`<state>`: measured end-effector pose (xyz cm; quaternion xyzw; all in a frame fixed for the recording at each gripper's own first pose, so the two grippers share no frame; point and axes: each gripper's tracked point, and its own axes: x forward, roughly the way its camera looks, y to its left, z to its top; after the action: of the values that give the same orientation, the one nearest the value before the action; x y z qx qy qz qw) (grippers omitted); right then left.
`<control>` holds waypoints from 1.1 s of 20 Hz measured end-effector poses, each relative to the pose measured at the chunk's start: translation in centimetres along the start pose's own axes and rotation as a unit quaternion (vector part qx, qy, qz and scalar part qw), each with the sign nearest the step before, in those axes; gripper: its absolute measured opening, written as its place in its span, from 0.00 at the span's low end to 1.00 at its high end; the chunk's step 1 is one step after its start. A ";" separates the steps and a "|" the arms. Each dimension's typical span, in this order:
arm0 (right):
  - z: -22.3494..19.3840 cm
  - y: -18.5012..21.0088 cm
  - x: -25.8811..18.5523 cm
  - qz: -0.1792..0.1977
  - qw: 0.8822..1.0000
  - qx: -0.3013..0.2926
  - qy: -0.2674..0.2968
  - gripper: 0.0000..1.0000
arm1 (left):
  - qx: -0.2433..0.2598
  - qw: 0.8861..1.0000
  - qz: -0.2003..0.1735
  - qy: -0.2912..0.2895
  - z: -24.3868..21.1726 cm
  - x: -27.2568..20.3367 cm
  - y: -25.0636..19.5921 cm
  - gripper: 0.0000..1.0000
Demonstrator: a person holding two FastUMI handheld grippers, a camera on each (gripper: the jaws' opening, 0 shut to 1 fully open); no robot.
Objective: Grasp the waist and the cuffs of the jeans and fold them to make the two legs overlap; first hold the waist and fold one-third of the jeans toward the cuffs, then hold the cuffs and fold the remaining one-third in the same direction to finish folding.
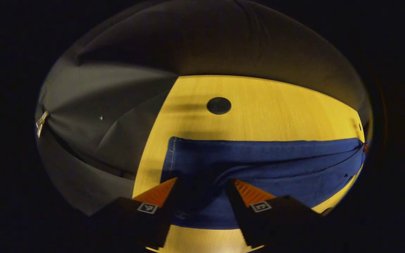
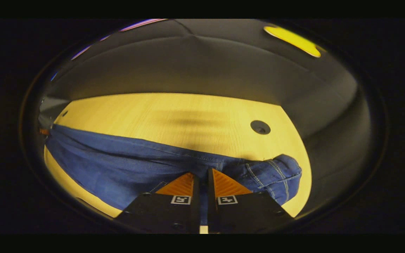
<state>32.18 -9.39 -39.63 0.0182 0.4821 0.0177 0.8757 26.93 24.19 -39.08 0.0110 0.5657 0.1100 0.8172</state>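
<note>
Wooden table (image 1: 258, 105): jeans (image 1: 258, 161) flat; left gripper (image 1: 202, 186) spread, right gripper (image 2: 202, 179) pinching denim.

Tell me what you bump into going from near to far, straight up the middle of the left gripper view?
Left gripper, its fingers open → blue jeans spread flat → bare yellow wooden table → round dark hole in the table → dark cloth wall at the back.

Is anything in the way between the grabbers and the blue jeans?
Nothing visible. The left gripper hangs open right over the jeans near the cuff end, and the right gripper is nearly closed at the waist end. The table beyond looks bare except for a small round hole.
</note>
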 end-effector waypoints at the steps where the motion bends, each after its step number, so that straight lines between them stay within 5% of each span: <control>1: 0.6 0.0 -0.3 0.001 1.000 0.011 -0.003 0.12 | -0.002 1.000 0.013 -0.016 0.6 -0.4 0.9 0.87; 2: 1.0 -0.3 -0.6 0.001 1.000 0.020 -0.011 0.29 | -0.001 0.999 0.035 -0.038 1.5 -0.9 2.0 0.99; 6: 6.3 -0.6 -3.8 0.011 0.993 0.080 -0.089 0.98 | -0.018 0.991 0.061 -0.114 4.5 -4.6 4.1 0.98; 11: 8.7 -3.3 -9.8 0.021 0.981 0.135 -0.136 0.92 | -0.058 0.978 -0.043 -0.196 6.3 -10.4 0.9 0.98; 12: 8.2 -4.2 -10.6 0.018 0.981 0.136 -0.135 0.99 | -0.057 0.974 -0.058 -0.211 6.4 -12.1 0.6 0.98; 15: 5.2 -6.0 -12.6 0.028 0.981 0.162 -0.099 0.98 | -0.036 0.965 -0.080 -0.247 5.8 -15.0 0.6 0.98; 22: -3.6 -12.0 -10.5 -0.042 0.951 0.307 -0.002 0.98 | -0.069 0.957 -0.145 -0.244 1.6 -17.6 -0.9 0.96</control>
<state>23.70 -21.81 -33.32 0.2660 0.4628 -0.1681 0.8288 22.69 20.11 -22.42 -0.1005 0.3361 0.0231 0.9362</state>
